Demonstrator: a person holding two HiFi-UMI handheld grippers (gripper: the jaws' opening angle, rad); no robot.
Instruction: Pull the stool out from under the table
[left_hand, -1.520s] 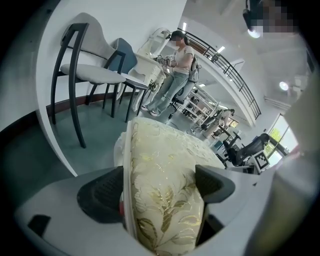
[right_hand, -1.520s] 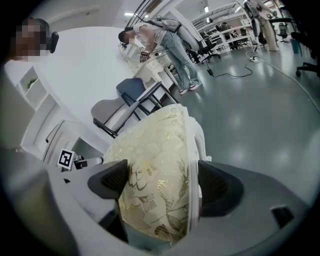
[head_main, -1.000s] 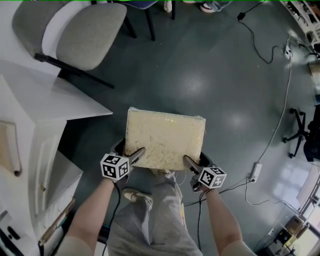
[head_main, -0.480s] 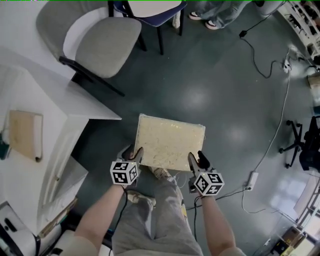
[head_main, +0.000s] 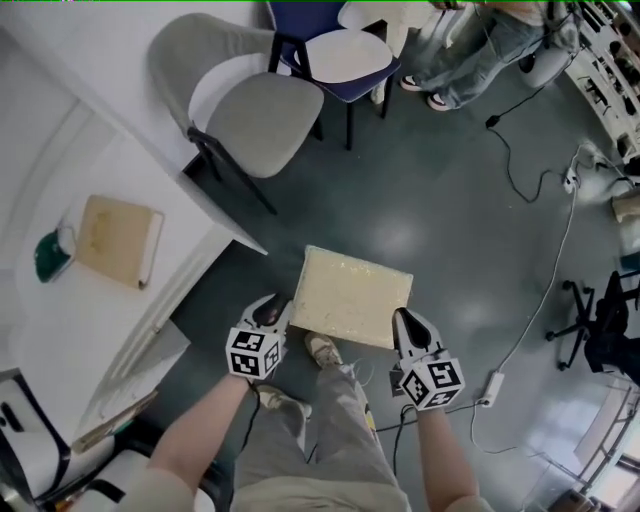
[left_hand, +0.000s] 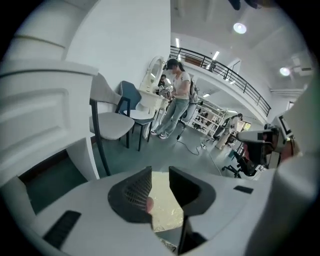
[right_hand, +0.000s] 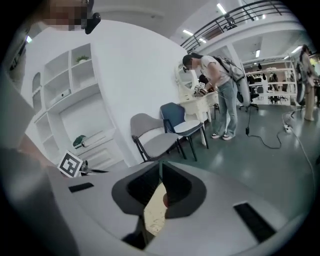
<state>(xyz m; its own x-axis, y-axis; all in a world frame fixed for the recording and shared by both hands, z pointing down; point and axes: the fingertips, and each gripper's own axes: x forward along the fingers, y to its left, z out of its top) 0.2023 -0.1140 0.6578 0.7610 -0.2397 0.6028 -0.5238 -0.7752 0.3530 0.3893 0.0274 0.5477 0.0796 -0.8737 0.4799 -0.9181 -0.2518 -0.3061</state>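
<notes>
One pale-yellow square-topped stool (head_main: 352, 295): standing on the dark green floor (head_main: 440, 190), just off the corner of the white table (head_main: 60, 330).
Left gripper (head_main: 271, 312): jaws closing, narrowly apart, gripping nothing, at the stool's near-left corner.
Right gripper (head_main: 407, 327): jaws meeting, empty, at the near-right corner.

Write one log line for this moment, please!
pale yellow cushion-topped stool: out on dark floor | left gripper: closing, nothing between | right gripper: shut, empty

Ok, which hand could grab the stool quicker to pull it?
Left, probably. Both grippers sit by the near corners of the stool, but the left gripper, though closing, shows a gap between its jaws with the stool beyond; the right gripper is shut and must reopen.
</notes>
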